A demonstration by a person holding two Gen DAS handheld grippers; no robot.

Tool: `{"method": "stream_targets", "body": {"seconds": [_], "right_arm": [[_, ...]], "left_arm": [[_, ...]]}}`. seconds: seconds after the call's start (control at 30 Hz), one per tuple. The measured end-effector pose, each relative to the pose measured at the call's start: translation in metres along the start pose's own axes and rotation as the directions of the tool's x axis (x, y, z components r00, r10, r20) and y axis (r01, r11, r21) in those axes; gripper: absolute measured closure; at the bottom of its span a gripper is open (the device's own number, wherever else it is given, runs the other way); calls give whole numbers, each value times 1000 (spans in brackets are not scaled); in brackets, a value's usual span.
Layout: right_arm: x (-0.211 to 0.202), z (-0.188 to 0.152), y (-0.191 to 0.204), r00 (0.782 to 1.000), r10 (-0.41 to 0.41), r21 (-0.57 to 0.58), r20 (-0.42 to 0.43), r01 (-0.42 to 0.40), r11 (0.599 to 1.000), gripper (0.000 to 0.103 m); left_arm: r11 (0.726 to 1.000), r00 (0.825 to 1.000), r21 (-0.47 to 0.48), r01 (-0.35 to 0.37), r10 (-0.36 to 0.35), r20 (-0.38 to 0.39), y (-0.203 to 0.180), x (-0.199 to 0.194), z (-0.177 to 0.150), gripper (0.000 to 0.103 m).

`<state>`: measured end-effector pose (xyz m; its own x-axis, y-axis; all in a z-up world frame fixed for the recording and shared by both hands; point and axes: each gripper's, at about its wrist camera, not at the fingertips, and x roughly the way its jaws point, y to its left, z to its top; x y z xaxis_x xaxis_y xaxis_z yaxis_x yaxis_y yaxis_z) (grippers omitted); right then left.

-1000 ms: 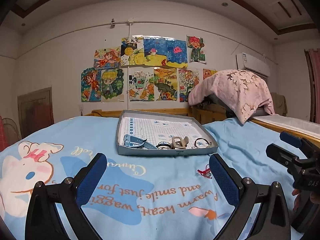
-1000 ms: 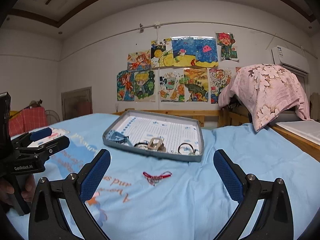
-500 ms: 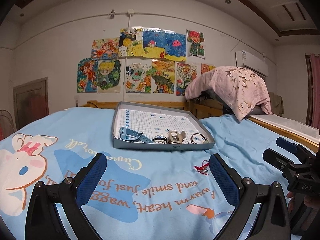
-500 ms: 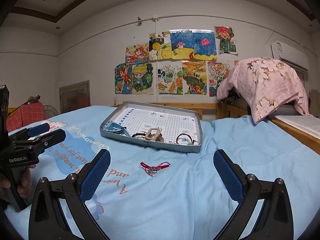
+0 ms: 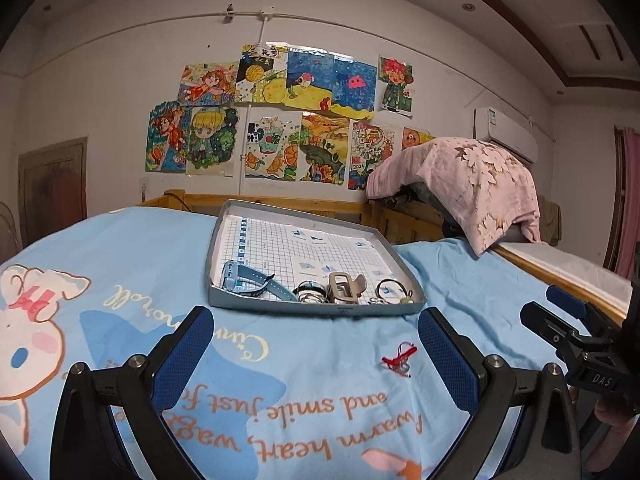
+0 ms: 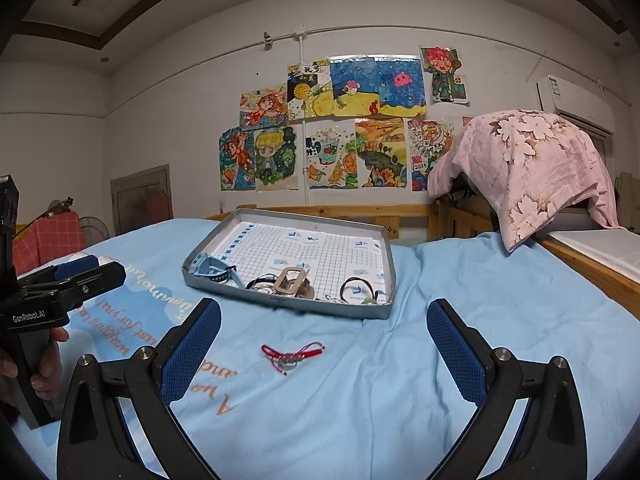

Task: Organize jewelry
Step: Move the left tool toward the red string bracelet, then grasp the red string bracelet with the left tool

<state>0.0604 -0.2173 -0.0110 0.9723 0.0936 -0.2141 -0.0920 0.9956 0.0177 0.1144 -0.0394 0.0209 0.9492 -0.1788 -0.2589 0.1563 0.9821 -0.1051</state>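
Two open grippers above the bed, a red bracelet lying in front of the tray.

We hold the left gripper and the right gripper low over the blue bed sheet, and the fingers of both are wide apart with nothing between them. The red string bracelet lies alone on the sheet, near to us and just in front of the grey tray, not touching it. Inside the tray, along its near edge, we see a light blue watch at the left, then a beige hair clip in the middle, and a dark ring-shaped band at the right. Far behind, colourful drawings hang on the wall.
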Motion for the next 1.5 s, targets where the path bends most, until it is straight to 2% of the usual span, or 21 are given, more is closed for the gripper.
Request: {"method": "stream_targets", "body": {"seconds": [0.23, 0.37, 0.5, 0.63, 0.73, 0.93, 1.0, 1.03, 1.1, 1.2, 1.33, 1.5], "right_arm": [[26, 13, -13, 1000, -24, 30, -13, 24, 999, 2], [47, 18, -22, 999, -29, 55, -38, 31, 998, 2], [67, 17, -28, 997, -33, 65, -74, 37, 997, 2], [81, 10, -32, 994, -27, 61, -102, 33, 998, 2], [88, 3, -33, 993, -13, 64, -122, 21, 998, 2], [104, -12, -36, 985, 32, 81, -167, -19, 997, 2], [108, -17, -37, 983, 43, 86, -180, -28, 996, 2], [110, -20, -37, 981, 48, 87, -187, -32, 996, 2], [114, -26, -36, 977, 63, 89, -204, -45, 995, 3], [119, -33, -35, 969, 84, 88, -233, -66, 994, 19], [124, -41, -33, 954, 117, 95, -275, -94, 991, 38], [126, -48, -27, 936, 155, 94, -315, -132, 987, 50]], "left_arm": [[1000, 999, -11, 13, -14, -30, -2, 27, 8, 0], [1000, 996, -15, 26, -27, -79, -3, 50, 7, 0], [997, 989, -50, 51, -57, -135, 1, 71, 4, 0], [992, 974, -83, 95, -110, -199, 6, 91, -5, 0], [987, 957, -105, 124, -147, -249, 9, 105, -14, 0], [975, 926, -142, 171, -208, -315, 8, 122, -28, 8], [970, 914, -147, 194, -233, -332, 7, 127, -31, 16], [965, 904, -151, 213, -253, -346, 5, 131, -33, 18], [956, 883, -160, 248, -290, -369, 3, 137, -36, 30], [939, 851, -176, 296, -343, -397, 0, 143, -42, 41], [916, 809, -206, 345, -401, -429, -4, 153, -48, 50], [894, 768, -248, 372, -447, -458, -6, 163, -52, 59]]}}
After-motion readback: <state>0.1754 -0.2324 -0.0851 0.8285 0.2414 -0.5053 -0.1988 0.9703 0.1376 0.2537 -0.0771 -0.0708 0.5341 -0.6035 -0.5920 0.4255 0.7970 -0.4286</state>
